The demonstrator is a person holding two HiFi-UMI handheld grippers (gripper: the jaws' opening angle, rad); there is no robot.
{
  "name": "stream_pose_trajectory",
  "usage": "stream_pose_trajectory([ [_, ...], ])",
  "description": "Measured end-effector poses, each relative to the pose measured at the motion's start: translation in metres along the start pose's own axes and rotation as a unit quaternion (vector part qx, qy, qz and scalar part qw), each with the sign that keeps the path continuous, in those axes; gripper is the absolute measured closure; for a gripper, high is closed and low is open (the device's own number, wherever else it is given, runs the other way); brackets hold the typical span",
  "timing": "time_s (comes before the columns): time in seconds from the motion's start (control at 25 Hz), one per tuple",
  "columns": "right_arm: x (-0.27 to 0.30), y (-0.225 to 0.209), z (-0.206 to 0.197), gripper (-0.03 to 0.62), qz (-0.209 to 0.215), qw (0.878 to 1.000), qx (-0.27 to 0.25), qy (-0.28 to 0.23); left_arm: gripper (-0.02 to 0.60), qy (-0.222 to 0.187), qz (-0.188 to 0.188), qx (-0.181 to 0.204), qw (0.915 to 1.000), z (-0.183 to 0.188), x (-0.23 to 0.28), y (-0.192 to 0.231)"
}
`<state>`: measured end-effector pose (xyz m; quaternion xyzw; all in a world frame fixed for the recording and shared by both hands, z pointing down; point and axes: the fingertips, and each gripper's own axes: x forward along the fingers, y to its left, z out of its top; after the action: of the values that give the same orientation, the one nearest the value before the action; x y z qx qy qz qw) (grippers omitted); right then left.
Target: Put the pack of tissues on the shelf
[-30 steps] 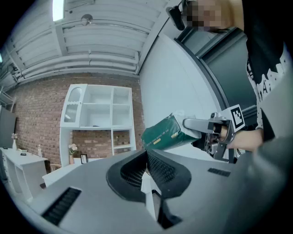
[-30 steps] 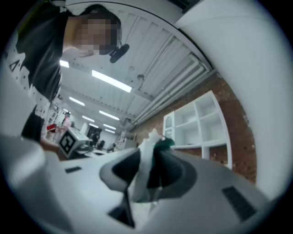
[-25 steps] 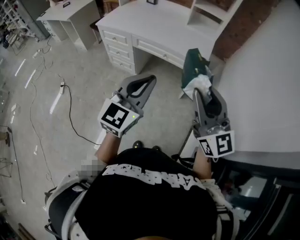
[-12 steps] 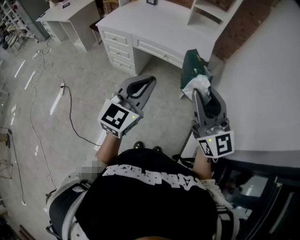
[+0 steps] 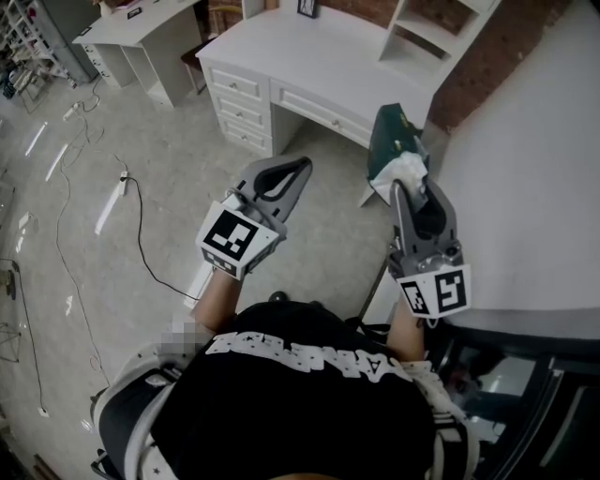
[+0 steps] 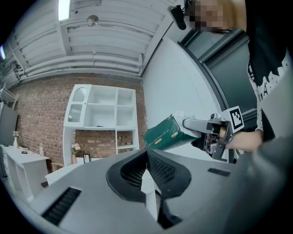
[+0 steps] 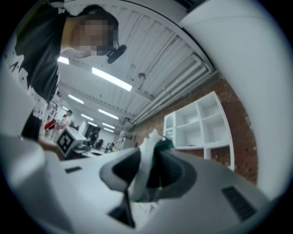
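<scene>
Right gripper view: right claw [image 7: 149, 155] grips the green pack of tissues [image 5: 392, 141], which juts ahead of it; left claw [image 6: 146, 154] closed, empty.

The floor [image 5: 141, 281] is pale grey and shiny. On it lie a thin black cable [image 5: 141, 220] and a small white power strip [image 5: 123, 174]. A white desk [image 5: 309, 56] with drawers stands on this floor. On the desk top stand a white shelf unit [image 5: 433, 26] and a small dark frame [image 5: 307, 7].
</scene>
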<state>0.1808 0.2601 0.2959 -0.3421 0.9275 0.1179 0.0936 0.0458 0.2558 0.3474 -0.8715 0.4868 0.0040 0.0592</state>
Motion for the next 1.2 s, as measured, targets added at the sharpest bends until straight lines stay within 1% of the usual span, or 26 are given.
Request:
stream_pose_trajectory([
  [0.08, 0.023, 0.010, -0.005, 0.465, 0.000, 1.000, -0.002, 0.001, 0.546, -0.001, 0.001, -0.003, 1.0000, -0.004, -0.007, 0.025],
  [0.16, 0.037, 0.015, -0.011, 0.465, 0.001, 1.000, -0.004, 0.002, 0.546, -0.001, 0.001, -0.005, 1.0000, -0.011, -0.009, 0.041],
  [0.44, 0.034, 0.021, -0.001, 0.465, -0.002, 1.000, -0.010, 0.001, 0.546, -0.003, 0.003, -0.007, 1.0000, -0.006, -0.021, 0.039],
  [0.84, 0.037, 0.018, -0.007, 0.465, 0.003, 1.000, -0.014, 0.000, 0.546, -0.006, 0.014, -0.011, 0.9998, -0.013, -0.021, 0.043],
  [1.2, 0.050, -0.010, -0.023, 0.467, 0.016, 1.000, -0.016, -0.020, 0.546, -0.006, 0.028, -0.001, 0.9996, -0.022, 0.006, 0.053],
])
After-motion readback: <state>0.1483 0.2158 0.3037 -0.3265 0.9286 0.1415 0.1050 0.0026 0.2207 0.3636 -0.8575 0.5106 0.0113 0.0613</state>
